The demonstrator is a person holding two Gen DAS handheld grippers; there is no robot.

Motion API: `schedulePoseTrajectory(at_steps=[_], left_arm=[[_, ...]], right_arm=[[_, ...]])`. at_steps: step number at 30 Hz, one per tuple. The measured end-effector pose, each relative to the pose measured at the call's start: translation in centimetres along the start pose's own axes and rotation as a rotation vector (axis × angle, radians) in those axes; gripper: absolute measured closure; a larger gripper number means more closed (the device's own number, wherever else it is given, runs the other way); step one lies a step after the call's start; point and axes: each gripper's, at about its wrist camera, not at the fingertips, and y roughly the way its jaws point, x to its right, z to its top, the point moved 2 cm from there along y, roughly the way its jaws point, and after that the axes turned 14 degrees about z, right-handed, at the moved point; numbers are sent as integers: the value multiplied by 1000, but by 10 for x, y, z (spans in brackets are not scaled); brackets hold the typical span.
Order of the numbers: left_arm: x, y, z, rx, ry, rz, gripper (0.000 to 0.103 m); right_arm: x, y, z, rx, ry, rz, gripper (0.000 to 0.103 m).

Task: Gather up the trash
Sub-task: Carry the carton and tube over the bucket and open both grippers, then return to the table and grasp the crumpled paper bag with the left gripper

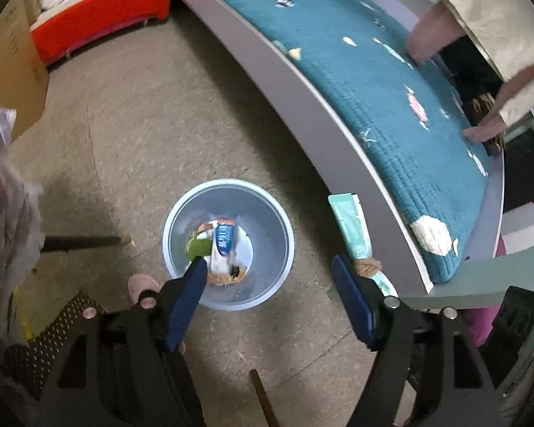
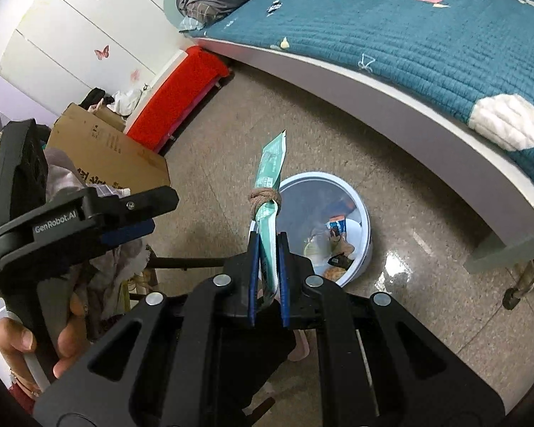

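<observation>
both grippers tilt down over the pale blue bin (image 1: 228,192) on the floor. right gripper (image 2: 267,245) fingers clamp a green packet (image 2: 272,163) knotted with brown cord; left gripper (image 1: 270,267) fingers spread, empty.

Green wrapper (image 2: 272,163) knotted with brown band, upright; pale blue bin (image 1: 181,227) on floor, wrappers (image 1: 224,240) inside
</observation>
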Motion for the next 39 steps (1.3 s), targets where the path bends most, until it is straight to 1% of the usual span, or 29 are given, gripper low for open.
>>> schedulePoseTrajectory(at_steps=[3,11,17,21,22,23,25,27,28,29,35,39], left_arm=[[-7,3,-6,-20,-22,36,31],[-19,1,-15,-8,-27,80,30],[-25,-8,-14,23,-37,90,28],[-29,-19,-11,63,-55,99,28],[-29,-22,-10,75,-58,102,28],[-30,-24,-9,88,-58,110,26],[-29,-26,-8,103,-55,127,24],[-29,-26,-8,98,-52,136,24],[-30,-25,-9,95,-53,132,24],[-30,-25,-9,94,-53,128,24],[-30,-29,-14,95,-52,126,24],[-23,-45,-19,121,-38,111,24]], right_arm=[[-4,5,-3,-10,-5,3,93],[-16,16,-7,-29,-19,17,93],[-24,22,-3,-27,-32,29,93],[-31,28,2,-19,-40,46,92],[-32,31,4,-14,-39,63,91],[-31,34,7,-11,-39,69,91],[-26,42,10,-25,-21,55,87],[-20,47,10,-33,-10,28,77],[-18,46,9,-28,-8,18,65],[-17,44,8,-22,-8,15,55],[-24,29,2,-17,-19,12,55],[-36,10,3,5,-35,24,55]])
